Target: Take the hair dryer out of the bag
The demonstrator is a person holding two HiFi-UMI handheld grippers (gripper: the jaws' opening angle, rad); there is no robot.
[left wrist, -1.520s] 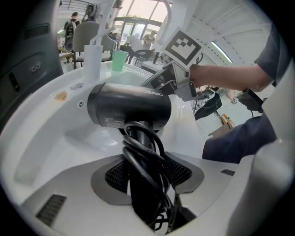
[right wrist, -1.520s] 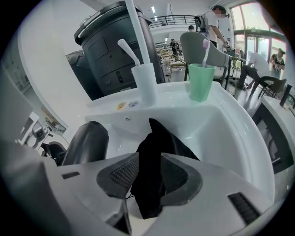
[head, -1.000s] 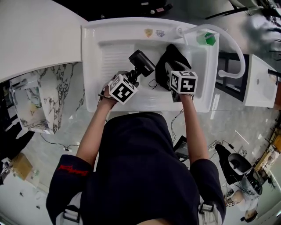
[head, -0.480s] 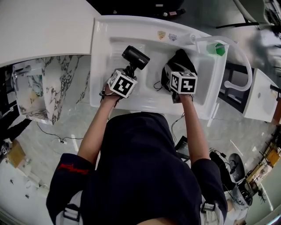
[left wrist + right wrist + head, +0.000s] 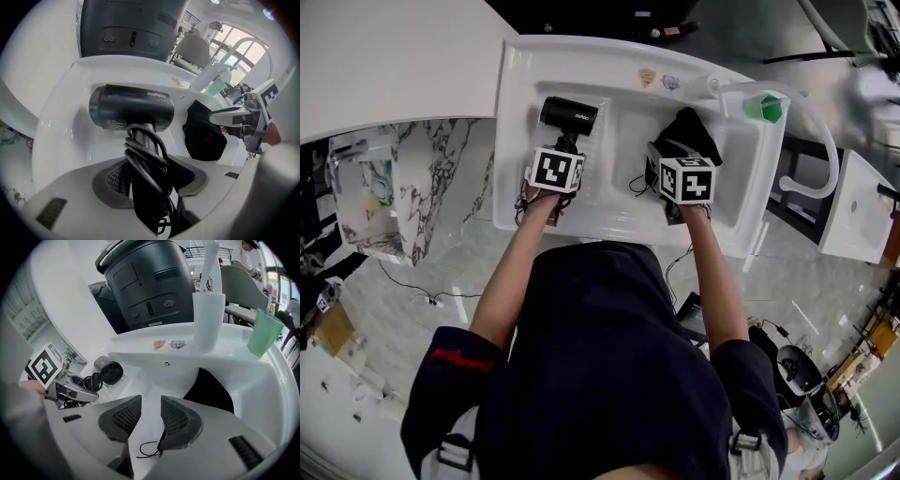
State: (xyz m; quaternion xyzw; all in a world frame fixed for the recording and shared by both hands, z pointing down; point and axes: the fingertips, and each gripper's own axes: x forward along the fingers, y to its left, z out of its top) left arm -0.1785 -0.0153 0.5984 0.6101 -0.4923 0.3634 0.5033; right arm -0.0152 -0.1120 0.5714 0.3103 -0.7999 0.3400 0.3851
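Observation:
The black hair dryer (image 5: 569, 114) is out over the left half of the white sink (image 5: 609, 217), its barrel lying crosswise. My left gripper (image 5: 564, 142) is shut on its handle (image 5: 144, 154), which has the cord wound round it. The black bag (image 5: 687, 131) lies slumped in the right half of the sink. My right gripper (image 5: 668, 155) is over the bag, its jaws a narrow gap apart (image 5: 151, 416) with only white sink showing between the pads. The bag (image 5: 211, 390) lies under the right jaw, and a thin drawstring (image 5: 147, 449) trails beside it.
A green cup (image 5: 766, 106) stands on the sink's far right corner beside a white faucet base (image 5: 207, 319) and a curved hose (image 5: 811, 127). A dark appliance (image 5: 150, 282) stands behind the sink. A marble counter (image 5: 422, 187) lies to the left.
My left gripper has carried the hair dryer to the left, away from the bag, and its barrel has turned crosswise. The right gripper has stayed at the bag.

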